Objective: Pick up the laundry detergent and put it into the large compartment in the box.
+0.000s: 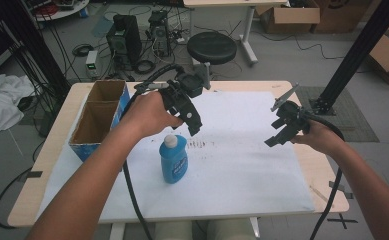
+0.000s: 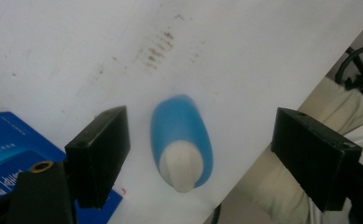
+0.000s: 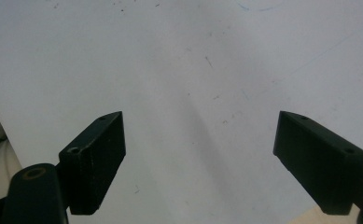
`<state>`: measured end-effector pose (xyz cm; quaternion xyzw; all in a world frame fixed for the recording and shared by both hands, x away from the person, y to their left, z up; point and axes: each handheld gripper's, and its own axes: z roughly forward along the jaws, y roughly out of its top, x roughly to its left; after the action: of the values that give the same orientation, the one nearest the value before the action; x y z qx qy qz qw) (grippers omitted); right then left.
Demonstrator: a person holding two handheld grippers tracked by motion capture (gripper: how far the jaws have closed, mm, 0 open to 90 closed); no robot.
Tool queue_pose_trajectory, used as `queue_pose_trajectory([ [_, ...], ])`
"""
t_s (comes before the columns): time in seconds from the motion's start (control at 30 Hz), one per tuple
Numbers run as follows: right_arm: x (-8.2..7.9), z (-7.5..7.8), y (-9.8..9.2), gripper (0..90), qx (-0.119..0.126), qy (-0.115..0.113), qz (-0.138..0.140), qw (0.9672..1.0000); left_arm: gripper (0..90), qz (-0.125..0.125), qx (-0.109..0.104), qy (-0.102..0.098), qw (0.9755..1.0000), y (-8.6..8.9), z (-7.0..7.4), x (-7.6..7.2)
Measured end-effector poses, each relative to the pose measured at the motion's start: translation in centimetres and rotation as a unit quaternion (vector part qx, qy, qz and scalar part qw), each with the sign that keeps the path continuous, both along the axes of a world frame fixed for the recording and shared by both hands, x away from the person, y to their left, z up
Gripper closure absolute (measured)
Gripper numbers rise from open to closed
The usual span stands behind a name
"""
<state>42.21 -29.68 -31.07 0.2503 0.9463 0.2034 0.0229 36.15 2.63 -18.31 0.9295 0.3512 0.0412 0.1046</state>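
Seen from the high view: a blue bottle (image 1: 174, 160) with a white cap, upright on the white sheet (image 1: 242, 165) covering the table (image 1: 52, 150), just right of an open cardboard box (image 1: 100, 117) with blue sides. Directly above the bottle, the left gripper (image 1: 194, 131), held in the left hand (image 1: 149, 114), tilted downward, its tips close over the cap but apart from it. Well off to the right, the right gripper (image 1: 274, 140), held in the right hand (image 1: 318, 135) above bare sheet, far from the bottle. Seen from the left gripper view: jaws spread wide, nothing between the pads; the blue bottle (image 2: 181, 142) viewed from above, cap toward the camera, centred in the gap, nearer the left jaw than the right, touching neither; a blue corner of the box (image 2: 11, 144) at lower left; a smear of brown marks (image 2: 158, 49) on the sheet beyond the bottle. Seen from the right gripper view: jaws likewise wide apart and empty, pointed down at plain white sheet (image 3: 193, 70) with faint scuffs.
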Motion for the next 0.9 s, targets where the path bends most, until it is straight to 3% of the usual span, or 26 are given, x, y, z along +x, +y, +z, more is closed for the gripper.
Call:
queue_pose_trajectory([
  [0.07, 0.1, 0.0, 0.0, 16.7, -0.002, 0.000, 0.002, 1.0000, 20.3, 0.009, -0.002, 0.001, 1.0000, 0.1, 0.0, 0.0],
  [0.13, 0.0, -0.1, 0.2, 16.7, -0.002, 0.000, 0.003, 1.0000, 20.7, 0.038, 0.005, -0.006, 0.9993, 0.5, 0.0, 0.0],
  [0.6, 0.3, -0.2, 0.4, 16.7, -0.003, 0.004, 0.007, 1.0000, 20.6, 0.081, -0.005, 0.007, 0.9967, 2.0, -0.8, 0.1],
  [0.9, 0.3, -0.1, 0.3, 16.8, -0.004, 0.002, 0.008, 1.0000, 20.2, 0.088, -0.005, 0.020, 0.9959, 2.5, -1.3, -0.1],
])
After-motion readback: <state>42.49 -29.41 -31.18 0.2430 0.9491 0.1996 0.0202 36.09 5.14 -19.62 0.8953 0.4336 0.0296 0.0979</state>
